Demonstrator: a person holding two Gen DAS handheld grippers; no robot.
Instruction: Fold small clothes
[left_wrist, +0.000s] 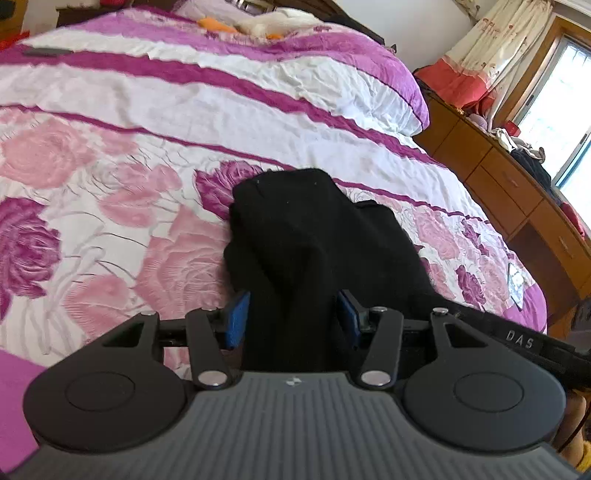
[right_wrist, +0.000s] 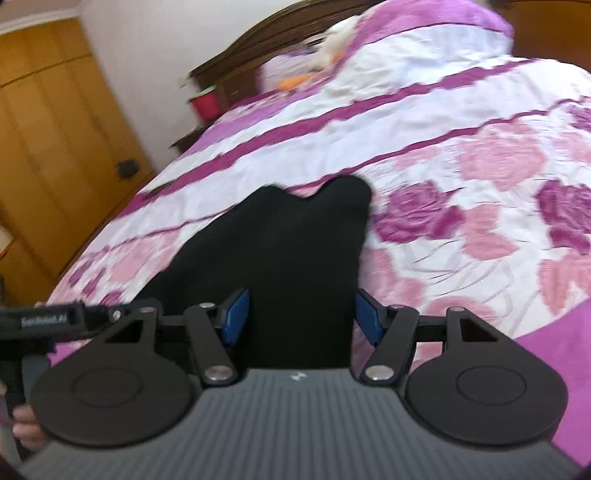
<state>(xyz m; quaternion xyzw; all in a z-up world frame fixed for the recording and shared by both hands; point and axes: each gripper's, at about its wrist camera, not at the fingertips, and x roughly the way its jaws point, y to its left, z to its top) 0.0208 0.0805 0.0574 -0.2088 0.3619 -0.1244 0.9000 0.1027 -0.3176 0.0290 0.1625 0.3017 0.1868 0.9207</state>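
Left wrist: black garment (left_wrist: 314, 240) bunched on floral bedspread (left_wrist: 129, 221), gripped by left hand-held gripper (left_wrist: 293, 319); right likewise.

We are looking at a home bedroom: a pink-and-purple rose-patterned quilted bedspread (left_wrist: 155, 155), a long wooden drawer dresser (left_wrist: 506, 184), floral curtains (left_wrist: 491, 48).
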